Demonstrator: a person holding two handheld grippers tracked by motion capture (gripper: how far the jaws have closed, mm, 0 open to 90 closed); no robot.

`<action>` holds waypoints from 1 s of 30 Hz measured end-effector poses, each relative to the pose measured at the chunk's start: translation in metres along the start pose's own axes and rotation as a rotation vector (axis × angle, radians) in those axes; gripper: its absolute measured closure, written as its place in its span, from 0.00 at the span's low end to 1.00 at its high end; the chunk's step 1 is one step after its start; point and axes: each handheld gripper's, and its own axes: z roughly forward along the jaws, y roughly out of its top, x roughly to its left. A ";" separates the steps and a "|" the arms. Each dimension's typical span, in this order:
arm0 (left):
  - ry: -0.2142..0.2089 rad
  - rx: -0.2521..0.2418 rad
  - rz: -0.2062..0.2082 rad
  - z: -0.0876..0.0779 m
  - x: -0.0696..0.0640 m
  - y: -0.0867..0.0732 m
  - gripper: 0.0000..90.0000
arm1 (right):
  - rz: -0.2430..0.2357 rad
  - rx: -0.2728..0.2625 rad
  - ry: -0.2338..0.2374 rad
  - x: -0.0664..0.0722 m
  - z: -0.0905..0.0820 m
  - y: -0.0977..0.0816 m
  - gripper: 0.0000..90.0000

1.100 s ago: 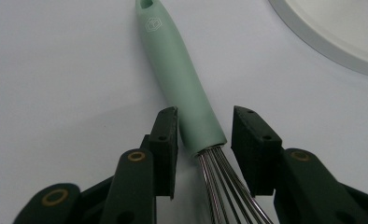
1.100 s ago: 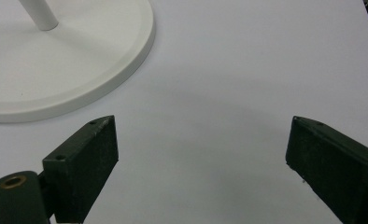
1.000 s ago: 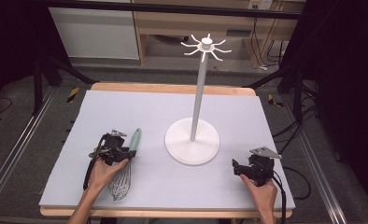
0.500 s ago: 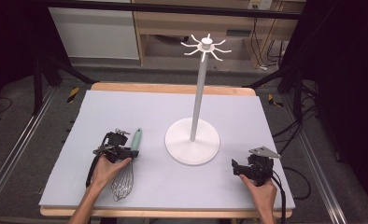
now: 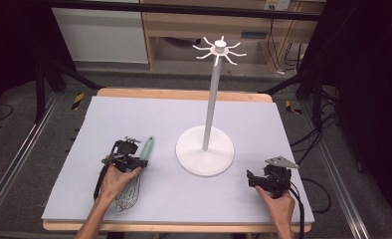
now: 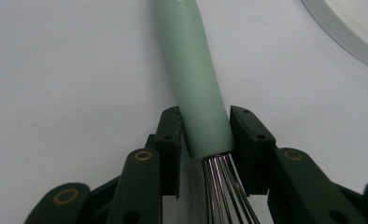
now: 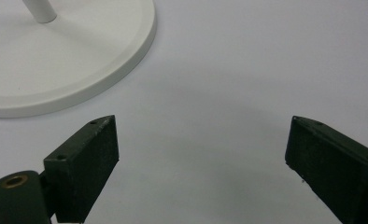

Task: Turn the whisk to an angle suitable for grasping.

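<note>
1. The whisk [image 5: 134,172] is lying flat on the left front part of the grey mat [image 5: 149,119], its green handle pointing away from the person and its wire loops toward the front edge.
2. The left gripper [image 5: 133,160] is closing on the handle; its jaws have just been narrowing, and in the left gripper view both pads are pressing the handle's wire end [image 6: 205,135].
3. Open mat is lying bare to the left of the whisk and across the whole back half.
4. The white stand [image 5: 204,149] is sitting mid-table, near the whisk but apart from it, with hooks spreading from its pole top.
5. The right gripper [image 5: 257,180] is resting near the front right corner, jaws spread wide with nothing between them.
6. Counted: one whisk, one stand, two grippers.
</note>
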 end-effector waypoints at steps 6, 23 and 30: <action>0.009 -0.019 0.041 -0.010 -0.004 -0.004 0.73 | -0.007 -0.003 -0.001 -0.001 -0.001 0.000 0.11; -0.002 0.023 0.072 -0.023 0.017 -0.030 0.73 | -0.006 0.004 0.001 0.001 0.000 0.000 0.11; 0.042 -0.007 0.075 -0.028 0.016 -0.029 0.62 | -0.002 0.006 0.005 0.000 0.000 0.000 0.11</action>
